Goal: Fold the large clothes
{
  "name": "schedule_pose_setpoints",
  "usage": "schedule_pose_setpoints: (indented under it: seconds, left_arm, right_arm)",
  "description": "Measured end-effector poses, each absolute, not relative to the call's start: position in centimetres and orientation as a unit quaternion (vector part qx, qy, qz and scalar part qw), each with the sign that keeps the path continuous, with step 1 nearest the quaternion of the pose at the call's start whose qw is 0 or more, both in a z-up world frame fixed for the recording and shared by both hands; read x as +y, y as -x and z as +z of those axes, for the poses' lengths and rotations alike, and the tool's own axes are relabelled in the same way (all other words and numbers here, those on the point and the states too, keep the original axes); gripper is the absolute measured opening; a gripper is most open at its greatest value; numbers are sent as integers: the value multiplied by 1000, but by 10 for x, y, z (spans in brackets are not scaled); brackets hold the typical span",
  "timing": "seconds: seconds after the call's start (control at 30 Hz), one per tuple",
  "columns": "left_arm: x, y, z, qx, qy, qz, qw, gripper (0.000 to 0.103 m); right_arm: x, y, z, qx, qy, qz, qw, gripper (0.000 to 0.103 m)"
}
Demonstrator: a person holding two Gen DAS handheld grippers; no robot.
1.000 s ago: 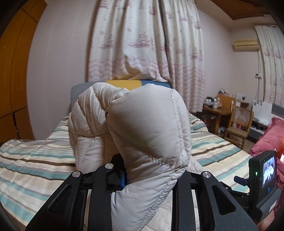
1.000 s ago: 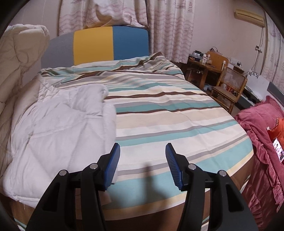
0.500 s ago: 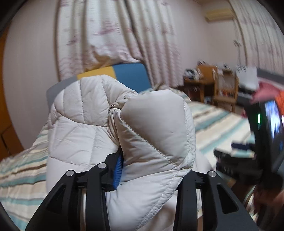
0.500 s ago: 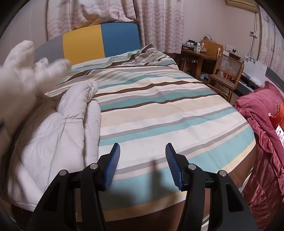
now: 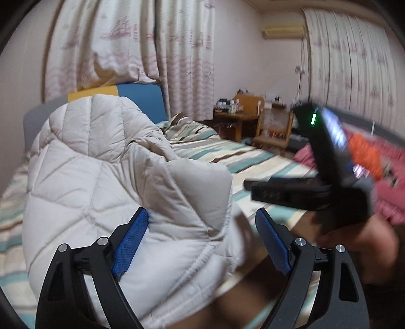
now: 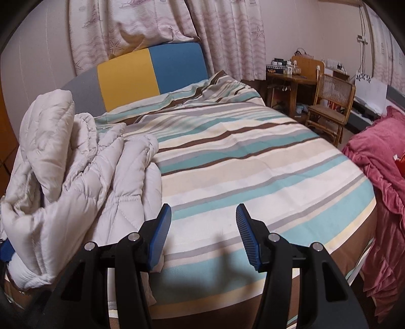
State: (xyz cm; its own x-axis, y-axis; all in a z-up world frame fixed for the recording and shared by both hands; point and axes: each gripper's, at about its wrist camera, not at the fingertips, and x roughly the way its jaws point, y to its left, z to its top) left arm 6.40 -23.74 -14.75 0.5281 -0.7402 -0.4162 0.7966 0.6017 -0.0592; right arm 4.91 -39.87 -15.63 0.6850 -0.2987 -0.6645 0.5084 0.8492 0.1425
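Quilted jacket (image 5: pixel 106 177) between opening left tongs (image 5: pixel 200 240)

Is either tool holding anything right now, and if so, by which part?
Nothing is held. The left tool has just been opening, its pads off the quilted jacket that bulges between them; the right tool is open over the bed.

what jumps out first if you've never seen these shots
The puffy cream quilted jacket, bunched in a heap at the near left edge of the striped bed, draws the eye first. The left gripper has just been opening, a fold of jacket lying between its spread jaws. Behind the bed, the yellow-and-blue headboard stands out against pale curtains.
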Motion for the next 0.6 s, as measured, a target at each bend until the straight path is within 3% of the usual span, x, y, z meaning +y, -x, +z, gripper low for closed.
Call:
schedule_pose_setpoints:
  seconds: [0.13,0.3,0.37,0.43,0.6]
  left_arm:
    - [-197,-69,-123,196,6,-434,879,85]
    - [-118,-113,-105,183,134,-298,927,85]
    - [-90,-135,-108,200,181,-233,934,84]
    - [-69,-165,-116,231,219,-169,933,76]
    - [-69,-221,-127,292,228,-142,918,76]
  right_arm:
    - [-396,-50,-153,323,-155,-223,907,53]
    - [-394,-50,-149,318,-154,-218,910,53]
    - [-393,-52,-148,318,-151,-215,911,53]
    - [-394,-58,-147,321,-146,-211,912,53]
    - [-396,-72,-135,315,-140,-206,916,53]
